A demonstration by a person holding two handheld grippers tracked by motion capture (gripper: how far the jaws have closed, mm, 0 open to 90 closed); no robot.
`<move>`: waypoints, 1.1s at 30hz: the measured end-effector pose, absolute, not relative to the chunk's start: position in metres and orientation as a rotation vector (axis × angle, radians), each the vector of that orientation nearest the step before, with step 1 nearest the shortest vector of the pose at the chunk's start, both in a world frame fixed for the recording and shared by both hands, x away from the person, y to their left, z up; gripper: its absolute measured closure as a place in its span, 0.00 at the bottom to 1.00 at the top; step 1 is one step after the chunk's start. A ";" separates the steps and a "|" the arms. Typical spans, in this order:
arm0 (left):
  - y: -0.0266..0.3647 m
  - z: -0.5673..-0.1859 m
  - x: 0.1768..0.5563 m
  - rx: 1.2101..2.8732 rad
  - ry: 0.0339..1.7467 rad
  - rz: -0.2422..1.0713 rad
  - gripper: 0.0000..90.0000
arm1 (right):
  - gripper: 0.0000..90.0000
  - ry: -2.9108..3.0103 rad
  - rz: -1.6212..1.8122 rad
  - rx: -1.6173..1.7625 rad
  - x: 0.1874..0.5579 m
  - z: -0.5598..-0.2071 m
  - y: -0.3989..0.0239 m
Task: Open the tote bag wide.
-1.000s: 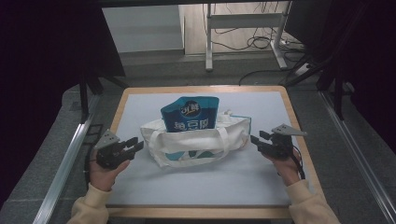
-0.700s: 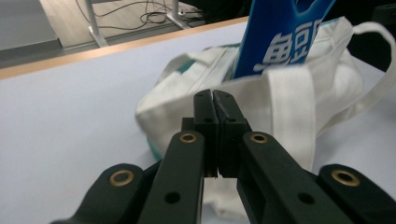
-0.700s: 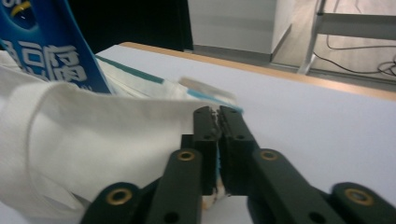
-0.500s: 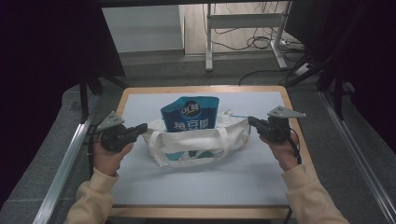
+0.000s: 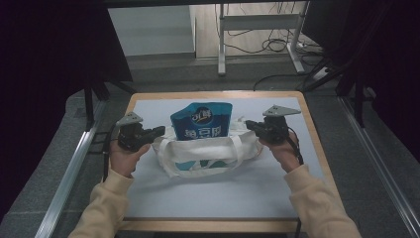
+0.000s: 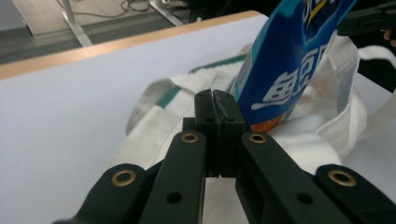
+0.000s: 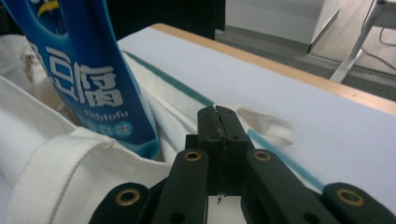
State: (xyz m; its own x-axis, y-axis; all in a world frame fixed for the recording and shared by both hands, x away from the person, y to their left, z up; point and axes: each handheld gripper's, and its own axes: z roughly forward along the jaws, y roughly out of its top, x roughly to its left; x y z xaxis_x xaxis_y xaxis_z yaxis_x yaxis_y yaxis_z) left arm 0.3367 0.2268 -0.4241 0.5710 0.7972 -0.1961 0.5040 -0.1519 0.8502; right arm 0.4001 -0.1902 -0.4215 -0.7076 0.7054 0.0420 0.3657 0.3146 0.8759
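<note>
Near desk [image 5: 277, 196] centre, blue pouch [image 5: 202, 121] already in tote bag [image 5: 208, 156]; left claw [image 5: 157, 132], right claw [image 5: 249, 125] pinching its ends, lifting left.

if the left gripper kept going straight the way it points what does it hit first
Most likely the white tote bag right under and ahead of the left gripper, then the blue pouch standing in it; depth is hard to judge.

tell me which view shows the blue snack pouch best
The high view: the blue snack pouch shows whole there, standing in the white tote bag between the two grippers. The left gripper view catches part of its front from one side, cut off at the top. The right gripper view shows a close slice of its lettering.
</note>
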 end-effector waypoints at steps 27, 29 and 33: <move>0.219 -0.477 0.329 1.941 1.116 0.259 1.00 | 0.99 2.388 1.251 0.963 0.387 -0.470 -0.182; 0.219 -0.479 0.329 1.945 1.120 0.255 1.00 | 0.99 2.393 1.247 0.969 0.387 -0.474 -0.182; 0.218 -0.484 0.327 1.955 1.126 0.248 1.00 | 0.99 2.408 1.238 0.981 0.385 -0.483 -0.183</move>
